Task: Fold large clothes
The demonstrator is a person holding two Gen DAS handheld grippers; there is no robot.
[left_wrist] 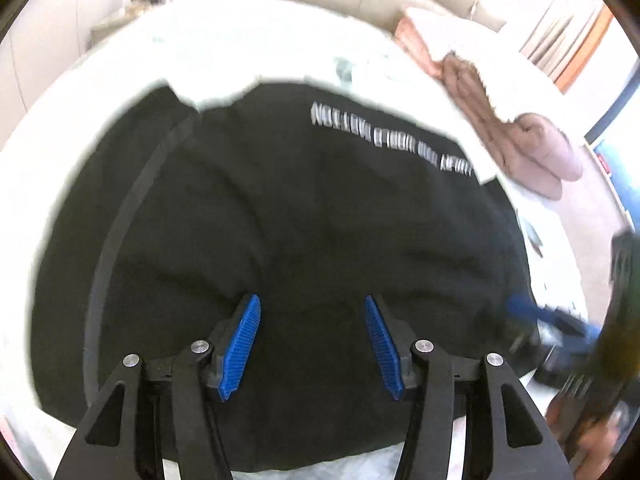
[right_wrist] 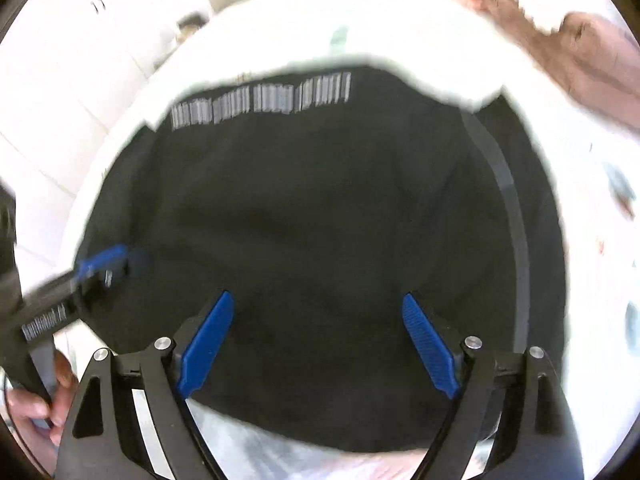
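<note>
the left gripper (left_wrist: 312, 346) hangs over a black garment (left_wrist: 280, 220) spread flat on a white bed (left_wrist: 240, 40), its blue jaws apart with nothing between them, only dark cloth below. the garment fills the ground under and ahead of these jaws; a line of white lettering (left_wrist: 392, 136) runs across it near its far edge, and a grey stripe (left_wrist: 120, 220) curves down its left side. a pink quilted jacket (left_wrist: 520, 136) lies bunched on the bed well beyond the garment, up and to the right.

the right gripper (right_wrist: 318, 346) is also over the garment, jaws set wider apart and empty, pads clear of the fabric as far as the blur allows. in its view the same lettering crosses the far edge and the grey stripe falls to the right of the jaws. the left gripper shows at the left edge of this view, in the person's hand (right_wrist: 44, 396).

the garment's near hem lies just below both pairs of jaws, and its width runs left to right between them. judged from this, both hands are about equally near the hem, each placed toward its own side, so a two-handed pick along that near edge looks like the natural next fold.
</note>
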